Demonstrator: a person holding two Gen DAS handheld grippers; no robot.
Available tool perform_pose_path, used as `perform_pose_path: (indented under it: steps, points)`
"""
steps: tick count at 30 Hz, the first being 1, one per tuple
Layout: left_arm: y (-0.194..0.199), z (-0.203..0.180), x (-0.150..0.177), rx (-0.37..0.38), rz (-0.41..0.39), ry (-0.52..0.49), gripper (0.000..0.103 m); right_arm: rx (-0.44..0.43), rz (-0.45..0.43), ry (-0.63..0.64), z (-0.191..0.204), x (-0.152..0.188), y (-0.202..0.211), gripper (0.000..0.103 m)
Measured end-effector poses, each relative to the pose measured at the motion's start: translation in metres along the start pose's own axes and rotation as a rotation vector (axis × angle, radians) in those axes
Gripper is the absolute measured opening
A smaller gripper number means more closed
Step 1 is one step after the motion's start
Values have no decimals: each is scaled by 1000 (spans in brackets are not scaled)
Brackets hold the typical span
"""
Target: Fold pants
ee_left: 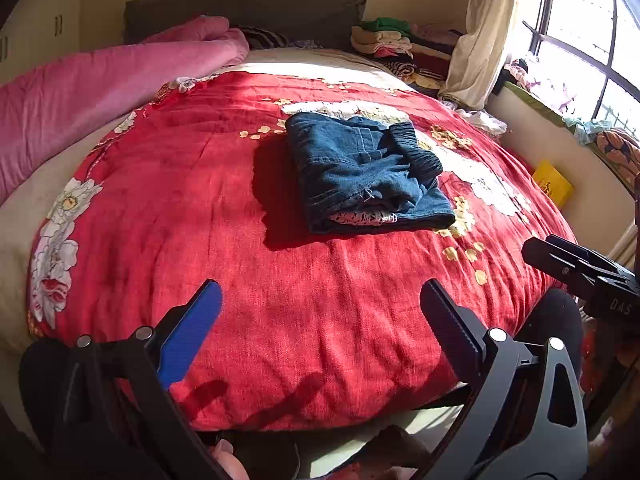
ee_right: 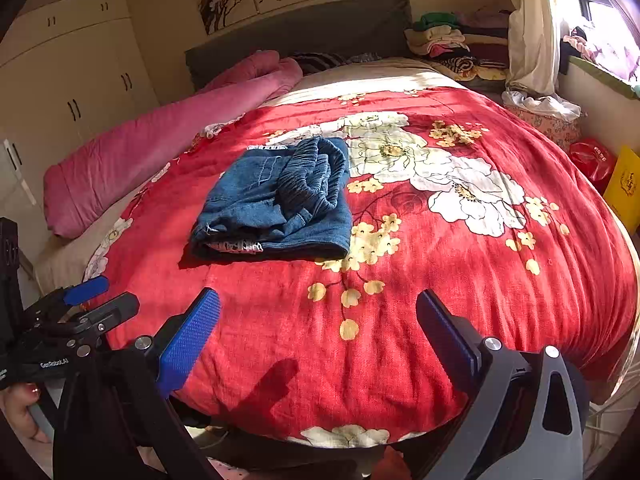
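Note:
The blue denim pants (ee_left: 366, 172) lie folded in a compact bundle on the red floral blanket (ee_left: 224, 216), with the elastic waistband on top; they also show in the right wrist view (ee_right: 276, 204). My left gripper (ee_left: 320, 312) is open and empty, held over the near edge of the bed, well short of the pants. My right gripper (ee_right: 318, 320) is open and empty, also at the near edge. The right gripper's body shows at the right of the left wrist view (ee_left: 580, 272), and the left gripper shows at the left of the right wrist view (ee_right: 80, 308).
A rolled pink quilt (ee_left: 100, 84) lies along the left side of the bed. A pile of folded clothes (ee_left: 400, 48) sits at the headboard's right. A window with a curtain (ee_left: 480, 28) is on the right, with a yellow box (ee_left: 552, 188) and a red bag (ee_right: 592, 160) beside the bed.

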State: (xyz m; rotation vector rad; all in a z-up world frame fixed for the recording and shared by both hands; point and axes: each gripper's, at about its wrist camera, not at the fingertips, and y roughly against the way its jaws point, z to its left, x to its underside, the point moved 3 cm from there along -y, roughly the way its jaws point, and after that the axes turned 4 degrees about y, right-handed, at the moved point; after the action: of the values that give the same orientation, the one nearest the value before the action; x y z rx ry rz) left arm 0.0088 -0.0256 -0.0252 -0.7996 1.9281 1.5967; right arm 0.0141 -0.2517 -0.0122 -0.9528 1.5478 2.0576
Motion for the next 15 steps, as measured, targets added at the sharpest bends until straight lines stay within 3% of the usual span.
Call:
perform_pose_path:
  steps: [15]
  points:
    - [1,0,5,-11,14,17,93,-7,13,-11,-1,8,2,98]
